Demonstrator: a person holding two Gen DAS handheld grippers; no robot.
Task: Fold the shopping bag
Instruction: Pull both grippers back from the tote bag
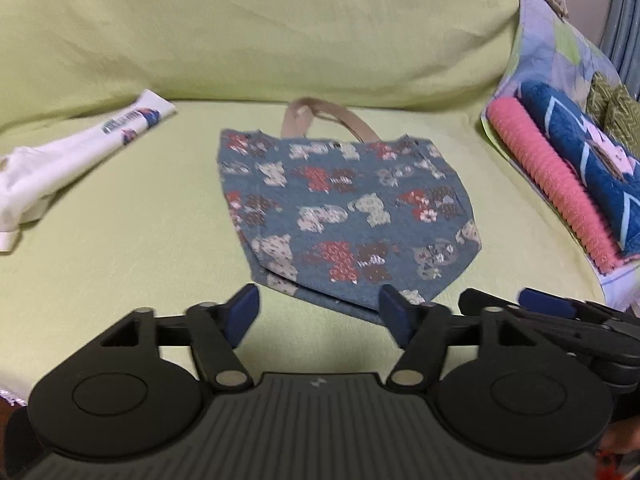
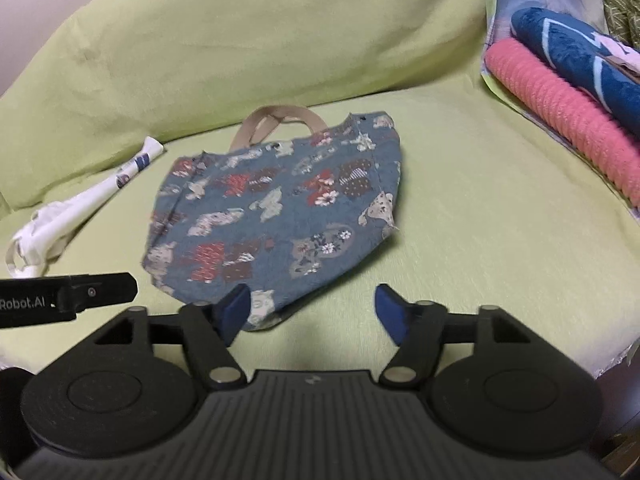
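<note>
Green-covered sofa (image 1: 280, 40), perhaps a wall (image 2: 24, 12) behind.

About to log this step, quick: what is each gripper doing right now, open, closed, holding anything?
Left gripper: open, holding nothing, just short of the shopping bag.
Right gripper: open, holding nothing, at the bag's near edge.

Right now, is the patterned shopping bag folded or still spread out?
Spread out: the shopping bag lies flat on the green cover, handles extended, only its near bottom edge slightly turned.
</note>
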